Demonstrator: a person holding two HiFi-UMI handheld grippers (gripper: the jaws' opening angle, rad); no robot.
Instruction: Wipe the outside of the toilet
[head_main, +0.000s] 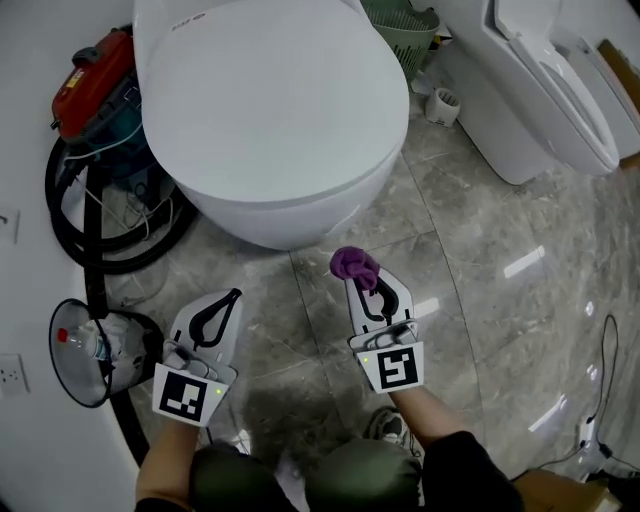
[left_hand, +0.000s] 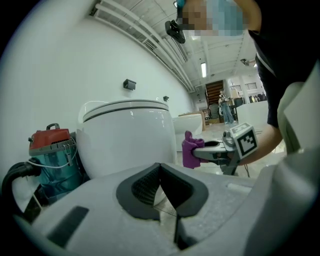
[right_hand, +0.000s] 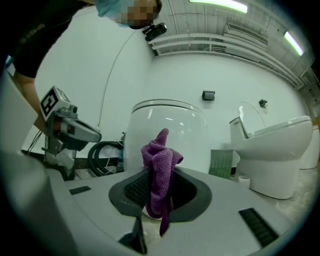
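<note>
A white toilet (head_main: 270, 110) with its lid down fills the upper middle of the head view; its rounded front also shows in the left gripper view (left_hand: 127, 135) and the right gripper view (right_hand: 167, 132). My right gripper (head_main: 358, 275) is shut on a purple cloth (head_main: 353, 264), held a short way in front of the bowl's lower front, not touching it. The cloth (right_hand: 159, 172) stands bunched between the jaws. My left gripper (head_main: 232, 297) is shut with nothing in it, to the left of the right one above the floor.
A red and teal vacuum (head_main: 95, 85) with a black hose (head_main: 90, 240) stands left of the toilet. A clear domed item (head_main: 95, 350) lies at the lower left. A second toilet (head_main: 545, 80), a green basket (head_main: 405, 35) and a small cup (head_main: 443, 103) stand at the upper right.
</note>
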